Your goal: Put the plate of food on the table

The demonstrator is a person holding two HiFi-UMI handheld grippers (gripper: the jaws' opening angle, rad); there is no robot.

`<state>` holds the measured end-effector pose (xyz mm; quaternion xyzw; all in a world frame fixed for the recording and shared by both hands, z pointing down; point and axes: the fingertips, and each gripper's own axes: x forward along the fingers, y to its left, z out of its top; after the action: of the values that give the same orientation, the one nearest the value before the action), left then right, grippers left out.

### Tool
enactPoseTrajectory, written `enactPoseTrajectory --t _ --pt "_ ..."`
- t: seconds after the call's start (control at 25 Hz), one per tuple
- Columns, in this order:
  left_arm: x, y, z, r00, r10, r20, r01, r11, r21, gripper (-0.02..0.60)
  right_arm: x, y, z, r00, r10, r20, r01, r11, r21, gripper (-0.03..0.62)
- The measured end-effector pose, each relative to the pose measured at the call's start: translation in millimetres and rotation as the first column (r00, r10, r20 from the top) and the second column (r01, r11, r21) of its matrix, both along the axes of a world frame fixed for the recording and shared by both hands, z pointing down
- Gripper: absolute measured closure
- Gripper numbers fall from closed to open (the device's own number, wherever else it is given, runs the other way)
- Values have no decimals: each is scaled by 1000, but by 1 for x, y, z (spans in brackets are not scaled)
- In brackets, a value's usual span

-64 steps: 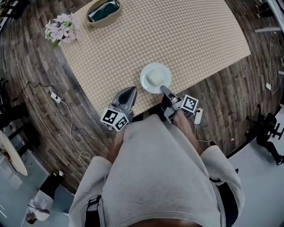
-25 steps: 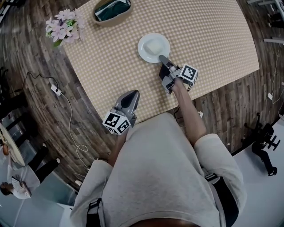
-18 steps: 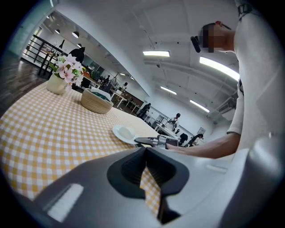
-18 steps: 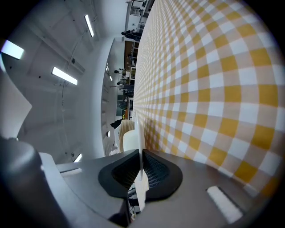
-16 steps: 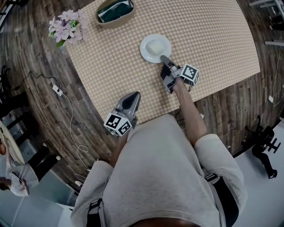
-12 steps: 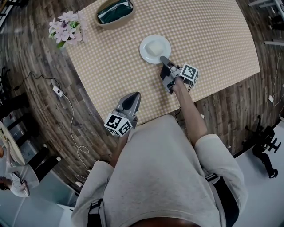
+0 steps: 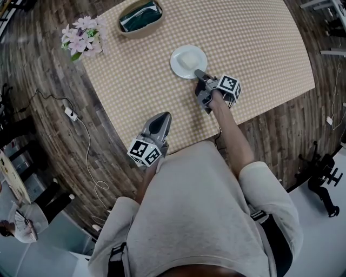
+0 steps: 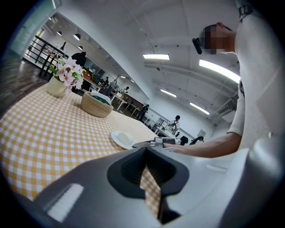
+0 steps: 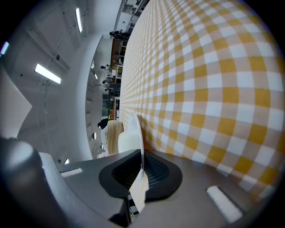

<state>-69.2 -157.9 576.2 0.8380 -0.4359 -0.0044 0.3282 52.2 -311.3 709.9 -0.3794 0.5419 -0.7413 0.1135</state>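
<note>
A white plate (image 7: 188, 60) with a pale block of food (image 7: 189, 58) on it sits on the yellow checked tablecloth (image 7: 254, 48). My right gripper (image 7: 199, 74) is shut on the plate's near rim; in the right gripper view the thin white plate rim (image 9: 139, 144) stands pinched between the two pads, with the food (image 9: 126, 139) just beyond. My left gripper (image 7: 157, 124) hovers over the table's near edge, shut with nothing in it. From the left gripper view the plate (image 8: 123, 139) and the right gripper (image 8: 153, 143) lie ahead across the cloth.
A woven basket (image 7: 139, 16) with a dark green cloth stands at the table's far edge, a vase of pink flowers (image 7: 81, 39) at its far left corner. Cables and a power strip (image 7: 70, 113) lie on the wooden floor to the left. People stand in the room's background.
The plate and my right gripper hold nearly the same spot on the cloth as a second ago, after being carried forward from the near table edge. The left gripper has barely moved.
</note>
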Motion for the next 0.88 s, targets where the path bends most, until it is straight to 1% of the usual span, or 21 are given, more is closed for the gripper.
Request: enactPoseTrajectory --t 0.16,0.32,0.44,0.64,0.76,0.88 --pt "0 0 -7 1000 -6 0 6 1000 19 572 2 2 0 1000 0 -16 -1 1000 -15 580" --pt "-3 -1 -9 1000 -7 -1 7 1000 28 572 1 1 0 1000 8 13 -8 1000 -18 579" --pt "-4 0 -12 1000 -10 -3 10 999 34 574 2 -1 -3 999 16 29 -17 1000 6 566" --pt "-3 1 -14 1000 -7 -3 8 999 42 574 2 -4 -12 995 28 94 -32 999 36 474" --pt "-1 1 -14 1000 -3 -9 4 999 48 574 -1 -8 -17 992 8 128 -17 997 75 411" --pt "0 1 -16 1000 -4 -13 4 999 53 572 -4 -7 -20 993 -33 117 22 996 87 381"
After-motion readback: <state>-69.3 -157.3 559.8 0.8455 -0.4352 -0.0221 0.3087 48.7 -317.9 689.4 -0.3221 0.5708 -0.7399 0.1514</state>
